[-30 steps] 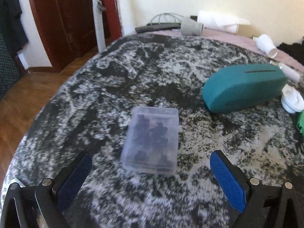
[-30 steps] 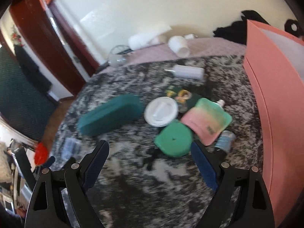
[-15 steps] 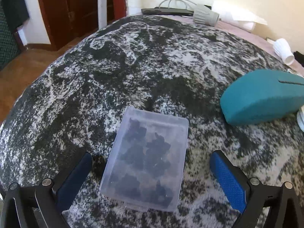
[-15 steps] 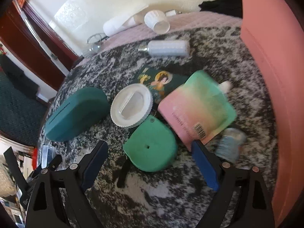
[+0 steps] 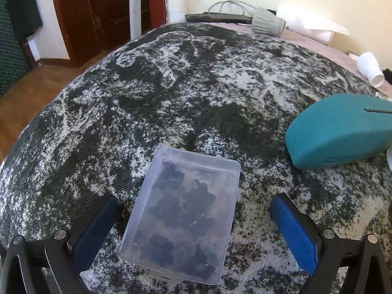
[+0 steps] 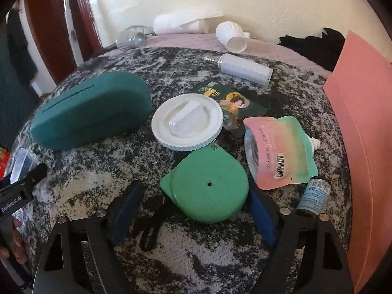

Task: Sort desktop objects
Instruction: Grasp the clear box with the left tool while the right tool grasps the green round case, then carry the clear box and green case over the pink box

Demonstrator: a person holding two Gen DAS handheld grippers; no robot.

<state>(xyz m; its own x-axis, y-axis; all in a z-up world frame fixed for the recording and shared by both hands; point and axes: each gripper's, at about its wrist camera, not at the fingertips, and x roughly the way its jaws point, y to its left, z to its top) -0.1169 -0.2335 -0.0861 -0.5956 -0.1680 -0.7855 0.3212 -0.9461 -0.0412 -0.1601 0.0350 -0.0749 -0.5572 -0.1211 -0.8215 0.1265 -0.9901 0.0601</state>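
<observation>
Two grippers: both are low over a mottled black-and-white cloth point(image 5: 196, 98), one object framed between each pair of blue pads.
Left gripper point(image 5: 193, 218): jaws spread wide, pads clear of the clear plastic box point(image 5: 181, 218) on both sides; the box lies flat between them, so a grasp looks lined up rather than made.
Clear plastic box: one, lid on, dark small parts inside (too blurred to count), near the left edge of the cloth.
Right gripper point(image 6: 193, 208): jaws parted around the green round case point(image 6: 205, 186); the right pad sits just beside its rim, while contact cannot be settled and the left pad stands apart.
Green round case: one, flat on the cloth, near the middle of the cluster.
Teal case point(image 6: 90, 110): one, left of the cluster and far from the box, lying on its side.
White ribbed lid point(image 6: 187, 122): one, just beyond the green case.
Pink-and-green pouch point(image 6: 276, 152): one, right of the green case, its spout pointing right.
Small blue-labelled bottle point(image 6: 313, 196): one, near right, beside the pouch.
Picture card point(image 6: 232, 100): one, partly under the lid.
White LED bulb point(image 6: 245, 68): one, far side.
Pink bin wall point(image 6: 362, 127): one, far right, likely where sorted items go.
Stage: objects lie scattered on the cloth; neither gripper holds anything.
</observation>
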